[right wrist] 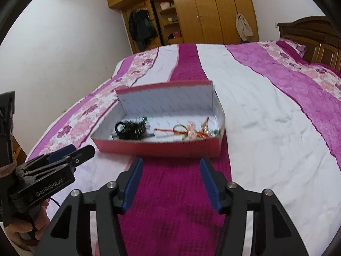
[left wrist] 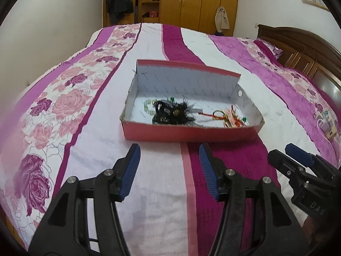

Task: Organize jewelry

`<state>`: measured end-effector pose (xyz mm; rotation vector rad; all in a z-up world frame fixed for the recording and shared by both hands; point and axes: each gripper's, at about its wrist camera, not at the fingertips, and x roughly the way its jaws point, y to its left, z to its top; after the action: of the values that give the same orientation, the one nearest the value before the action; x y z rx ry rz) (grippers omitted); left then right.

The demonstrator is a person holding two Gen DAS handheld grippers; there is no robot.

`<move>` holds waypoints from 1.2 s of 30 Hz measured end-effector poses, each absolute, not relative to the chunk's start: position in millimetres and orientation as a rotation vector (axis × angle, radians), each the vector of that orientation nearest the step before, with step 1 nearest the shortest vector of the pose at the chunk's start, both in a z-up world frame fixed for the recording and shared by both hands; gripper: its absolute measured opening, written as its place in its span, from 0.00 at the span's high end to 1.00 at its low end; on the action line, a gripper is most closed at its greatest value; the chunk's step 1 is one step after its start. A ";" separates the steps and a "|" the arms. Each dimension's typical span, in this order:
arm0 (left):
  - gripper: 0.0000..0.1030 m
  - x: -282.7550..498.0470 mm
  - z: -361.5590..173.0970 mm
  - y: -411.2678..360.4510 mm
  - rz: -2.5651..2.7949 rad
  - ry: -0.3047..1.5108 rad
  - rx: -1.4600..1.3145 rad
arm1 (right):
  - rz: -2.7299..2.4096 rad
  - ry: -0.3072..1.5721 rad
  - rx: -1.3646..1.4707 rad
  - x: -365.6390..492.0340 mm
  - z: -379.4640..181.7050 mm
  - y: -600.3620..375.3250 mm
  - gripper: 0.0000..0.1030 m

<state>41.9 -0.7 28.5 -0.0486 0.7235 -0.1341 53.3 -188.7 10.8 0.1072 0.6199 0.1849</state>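
The left gripper point(left wrist: 169, 152) is spread wide, its 2 blue-padded fingers point(left wrist: 130, 171) well apart with nothing between them, hovering over the striped bedspread point(left wrist: 149, 181) just near of the red box point(left wrist: 189, 133). The right gripper point(right wrist: 169, 165) is spread just as wide, also empty, above a magenta stripe of the bedspread on the near side of the same box. Neither gripper touches the box or the jewelry.

The box lies open on the bed, white inside, its lid point(left wrist: 187, 79) standing up along the far side. Inside, toward the left, sits a black feathered piece point(left wrist: 174, 112) tangled with a pale green bead bracelet point(left wrist: 149, 108). Toward the right lies a red and gold cord ornament point(left wrist: 229, 119) with small green beads.

In the left wrist view the right gripper shows at the right edge; in the right wrist view the left gripper shows at the left edge. A wooden wardrobe point(right wrist: 202, 10) stands at the far wall, and a dark headboard point(left wrist: 298, 49) is at the right.
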 end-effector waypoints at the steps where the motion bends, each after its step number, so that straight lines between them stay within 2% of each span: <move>1: 0.51 42.0 26.6 -1.1 -0.128 0.733 -0.047 | 0.180 0.626 0.108 52.4 9.0 -189.4 0.36; 3: 0.51 41.0 22.8 -1.5 -0.115 0.745 -0.043 | 0.167 0.639 0.108 51.5 5.0 -191.4 0.32; 7: 0.51 39.7 15.2 -1.8 -0.101 0.777 -0.045 | 0.154 0.667 0.112 49.4 -3.8 -193.6 0.31; 36: 0.51 41.3 9.7 -3.0 -0.074 0.803 -0.052 | 0.132 0.708 0.125 50.0 -14.2 -195.2 0.31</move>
<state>41.3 -3.0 9.7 -0.0522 0.8033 -0.0739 50.0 -195.2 -14.2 0.1253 0.7082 0.1320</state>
